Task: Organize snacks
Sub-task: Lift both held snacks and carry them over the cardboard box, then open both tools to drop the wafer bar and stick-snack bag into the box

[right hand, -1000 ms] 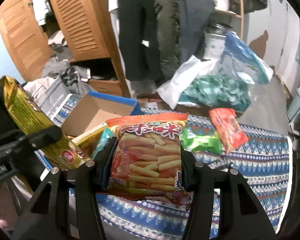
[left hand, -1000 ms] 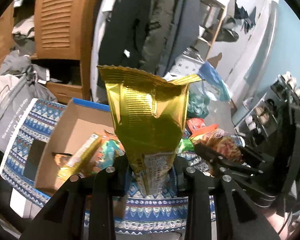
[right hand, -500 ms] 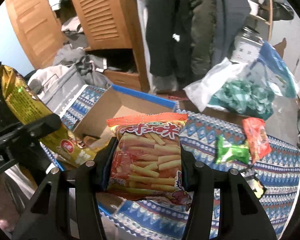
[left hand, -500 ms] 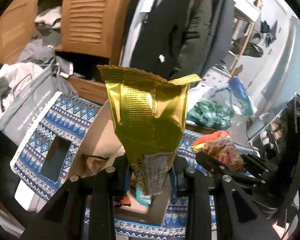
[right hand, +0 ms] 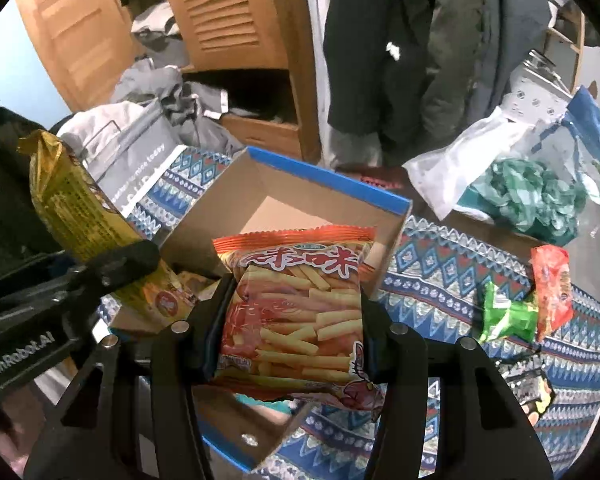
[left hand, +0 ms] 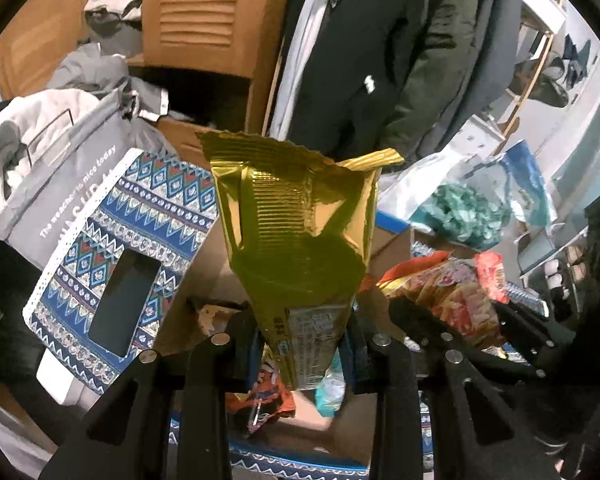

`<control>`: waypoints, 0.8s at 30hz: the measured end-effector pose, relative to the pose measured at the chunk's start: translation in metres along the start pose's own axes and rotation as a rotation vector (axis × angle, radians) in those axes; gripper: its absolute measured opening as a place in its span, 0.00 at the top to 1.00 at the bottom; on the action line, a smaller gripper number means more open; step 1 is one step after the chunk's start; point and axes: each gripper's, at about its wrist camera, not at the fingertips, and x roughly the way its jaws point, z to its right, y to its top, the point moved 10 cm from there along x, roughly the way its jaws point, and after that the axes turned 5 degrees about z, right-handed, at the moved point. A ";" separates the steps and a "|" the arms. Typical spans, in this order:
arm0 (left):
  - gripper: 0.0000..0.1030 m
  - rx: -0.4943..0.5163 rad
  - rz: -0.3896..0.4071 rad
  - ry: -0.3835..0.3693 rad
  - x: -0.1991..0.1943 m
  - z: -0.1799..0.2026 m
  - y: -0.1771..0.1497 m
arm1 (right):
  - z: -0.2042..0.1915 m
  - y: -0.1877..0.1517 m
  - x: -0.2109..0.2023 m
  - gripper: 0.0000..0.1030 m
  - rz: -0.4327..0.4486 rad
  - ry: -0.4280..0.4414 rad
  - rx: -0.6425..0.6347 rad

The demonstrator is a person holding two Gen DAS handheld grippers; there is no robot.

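grey bag (left hand: 66, 196): "nice today" | left tongs (right hand: 18, 354): "GenRobot.AI"

gold packet (left hand: 300, 240); orange-red snack bag (right hand: 300, 312); blue-edged brown box (right hand: 324, 184); blue patterned cloth (right hand: 440, 272)

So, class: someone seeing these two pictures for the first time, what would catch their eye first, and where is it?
First, the gold snack bag, standing upright in the left gripper in the middle of its view. Next, the orange bag of snack sticks, clamped in the right gripper above the open cardboard box with the blue rim. To the right, a green packet and a red packet lie on the patterned cloth.
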 end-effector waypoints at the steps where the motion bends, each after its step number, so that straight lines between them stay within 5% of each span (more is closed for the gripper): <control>1: 0.69 0.000 -0.007 0.007 0.003 -0.002 -0.001 | 0.000 0.000 0.003 0.49 -0.003 0.002 -0.001; 9: 0.66 -0.046 -0.057 0.058 0.028 -0.017 -0.010 | 0.002 0.001 0.019 0.43 -0.027 -0.002 0.000; 15: 0.44 -0.040 -0.023 0.120 0.027 -0.026 -0.006 | 0.006 0.003 0.024 0.32 -0.027 -0.016 0.005; 24: 0.28 -0.023 0.002 0.121 0.015 -0.020 -0.003 | 0.018 0.004 0.015 0.26 -0.010 -0.043 0.019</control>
